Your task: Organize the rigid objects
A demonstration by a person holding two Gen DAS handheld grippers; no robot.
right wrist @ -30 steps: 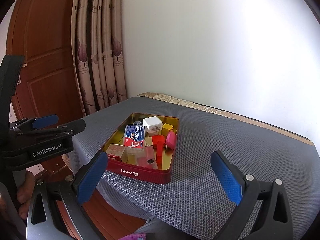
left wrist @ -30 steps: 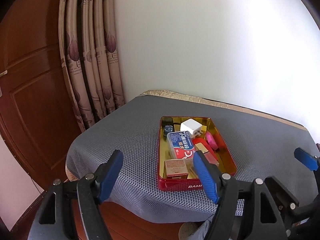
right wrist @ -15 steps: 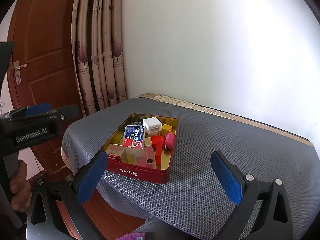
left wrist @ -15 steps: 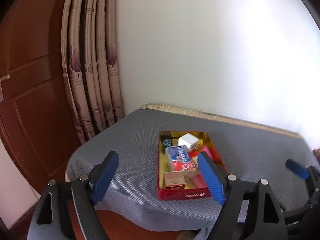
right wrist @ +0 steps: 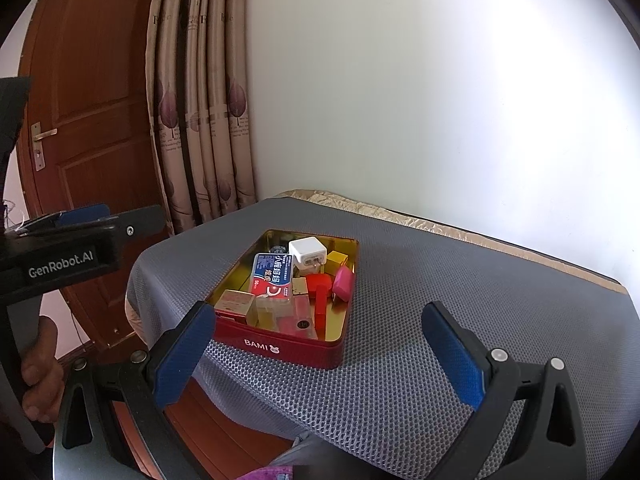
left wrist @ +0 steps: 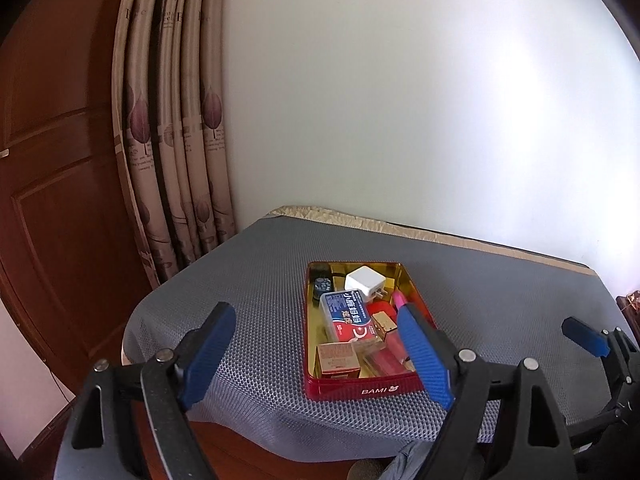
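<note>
A red "BAMI" tin (left wrist: pixel 372 390) (right wrist: pixel 280 350) with a gold inside sits near the front edge of a grey mesh-covered table (left wrist: pixel 260 280) (right wrist: pixel 440 280). It holds a white charger plug (left wrist: pixel 365 280) (right wrist: pixel 307 254), a blue and red box (left wrist: pixel 350 316) (right wrist: pixel 272 276), a pink block (right wrist: pixel 343 283), a red piece (right wrist: pixel 320 292), wooden blocks (left wrist: pixel 337 357) (right wrist: pixel 234 303) and other small items. My left gripper (left wrist: pixel 316 354) is open and empty, held back from the tin. My right gripper (right wrist: pixel 320 354) is open and empty, also in front of the tin.
A brown wooden door (right wrist: pixel 88 120) and patterned curtains (left wrist: pixel 176 140) stand to the left of the table. A white wall (left wrist: pixel 400 100) runs behind it. The left gripper's body (right wrist: pixel 60 256) shows at the left of the right wrist view.
The left gripper has pulled back and risen, so the tin looks smaller and lower. The right gripper has barely moved. Both stay open.
</note>
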